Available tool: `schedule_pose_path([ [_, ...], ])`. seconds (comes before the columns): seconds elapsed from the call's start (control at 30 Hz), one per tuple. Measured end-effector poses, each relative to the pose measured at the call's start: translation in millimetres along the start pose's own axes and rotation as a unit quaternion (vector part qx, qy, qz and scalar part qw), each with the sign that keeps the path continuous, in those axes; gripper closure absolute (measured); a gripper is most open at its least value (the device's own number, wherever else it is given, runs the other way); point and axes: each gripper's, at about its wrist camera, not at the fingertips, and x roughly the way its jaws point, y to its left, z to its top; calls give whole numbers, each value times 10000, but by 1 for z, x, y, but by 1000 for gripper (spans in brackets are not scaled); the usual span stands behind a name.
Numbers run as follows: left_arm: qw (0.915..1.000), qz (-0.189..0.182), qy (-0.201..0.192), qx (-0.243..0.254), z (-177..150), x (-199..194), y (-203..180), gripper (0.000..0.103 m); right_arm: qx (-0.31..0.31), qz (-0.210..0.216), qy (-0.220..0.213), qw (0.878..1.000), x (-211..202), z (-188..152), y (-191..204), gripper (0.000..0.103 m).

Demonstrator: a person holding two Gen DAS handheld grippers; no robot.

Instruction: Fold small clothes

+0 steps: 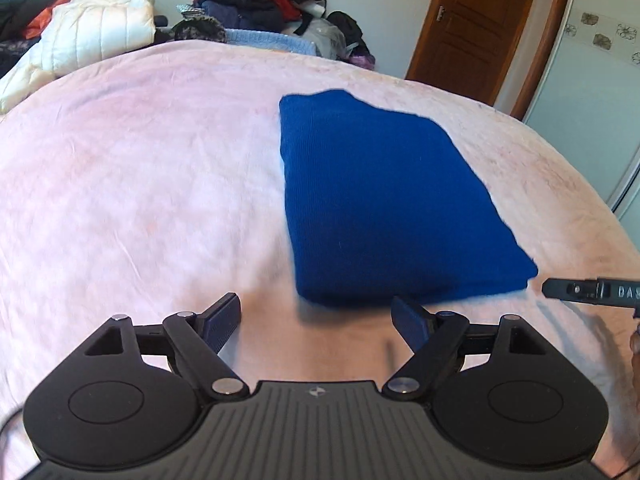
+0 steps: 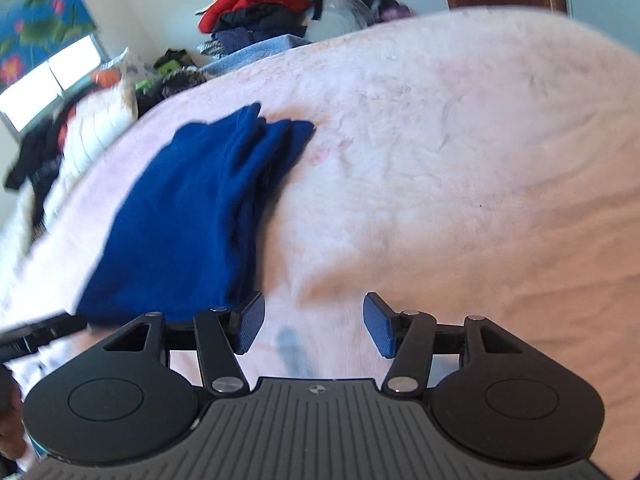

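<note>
Blue garment point(image 1: 396, 196) lies folded flat on the pink bedspread point(image 1: 140, 184), right of centre. Left gripper point(image 1: 318, 322) and right gripper point(image 2: 314, 326) both spread wide, empty, near the garment's near edge.

The blue garment point(image 1: 384, 200) lies folded flat on the pink bedspread point(image 1: 140, 200), a deep royal-blue knit with a fine ribbed texture. In the left wrist view it forms a neat, roughly rectangular stack, its long sides running away across the bedspread and its thick near edge rounded. In the right wrist view the garment point(image 2: 188, 216) shows several layers along its right side, and its far end splits into uneven, slightly separated corners resting on the bedspread point(image 2: 460, 160).
</note>
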Motion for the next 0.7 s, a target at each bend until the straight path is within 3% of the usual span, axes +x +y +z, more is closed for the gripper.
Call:
schedule_pose_path([
  [0.03,9999,160,-19,-20,-6,2,-5,20,-154,-63,-17,9999,0,-7,7,36],
  [0.1,9988,465,-171,34,-14,4,-16,20,-481,-164,-86,9987,1,-18,21,19],
  [0.2,9963,783,-319,174,-21,7,-28,20,-681,-402,-141,9968,8,-24,39,8],
  [0.3,9933,930,-452,510,-30,12,-38,10,-801,-790,-274,9933,16,-33,56,0],
  [0.4,9935,917,-402,537,-28,15,-37,3,-989,-1177,-596,9863,21,-48,69,0],
  [0.7,9930,962,-388,561,-31,17,-40,0,-927,-1211,-756,9854,21,-52,68,0],
])
